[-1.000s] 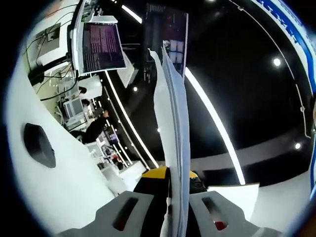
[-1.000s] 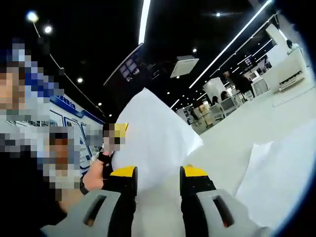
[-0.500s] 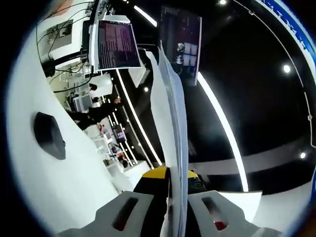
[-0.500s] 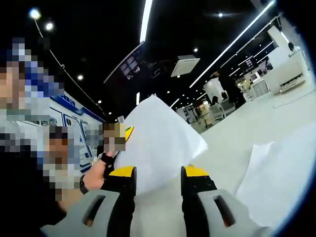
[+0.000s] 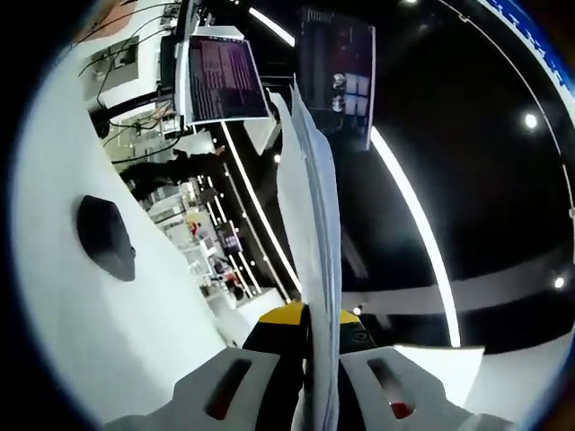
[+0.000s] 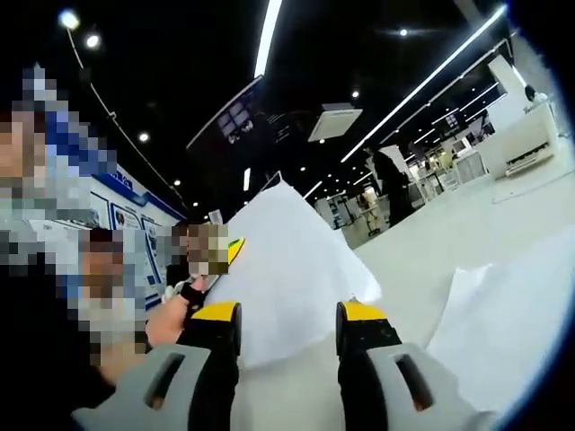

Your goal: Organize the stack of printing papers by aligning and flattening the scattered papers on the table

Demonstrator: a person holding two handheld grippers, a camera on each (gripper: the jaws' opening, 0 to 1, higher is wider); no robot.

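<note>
Since the earlier frames, both cameras have shifted a little with the hands, so the backgrounds slide: in the left gripper view the dark oval thing (image 5: 105, 237) on the white table (image 5: 108, 341) and the screen (image 5: 225, 79) sit further toward the middle, while the sheaf of papers (image 5: 314, 269) stays pinched edge-on just as before.

Left gripper view: the left gripper (image 5: 320, 377) has its two grey jaws pressed together on the lower edge of the papers, which stand up between them as a thin, slightly fanned white band running to the top of the picture. Behind the jaws a yellow and black part of the other gripper (image 5: 292, 321) touches the same sheaf. A loose sheet (image 5: 431, 368) lies on the table to the right. A long ceiling light (image 5: 418, 242) crosses the dark ceiling.

Right gripper view: the right gripper (image 6: 281, 332) has its yellow-tipped jaws standing apart, with nothing between them. Just beyond the tips the papers (image 6: 287, 269) rise broadside as a white peaked shape, held at their left edge by the left gripper (image 6: 225, 256), with a hand (image 6: 171, 319) below it. More loose paper (image 6: 503, 332) lies on the table at the right. A person (image 6: 391, 184) stands far off in the hall.
</note>
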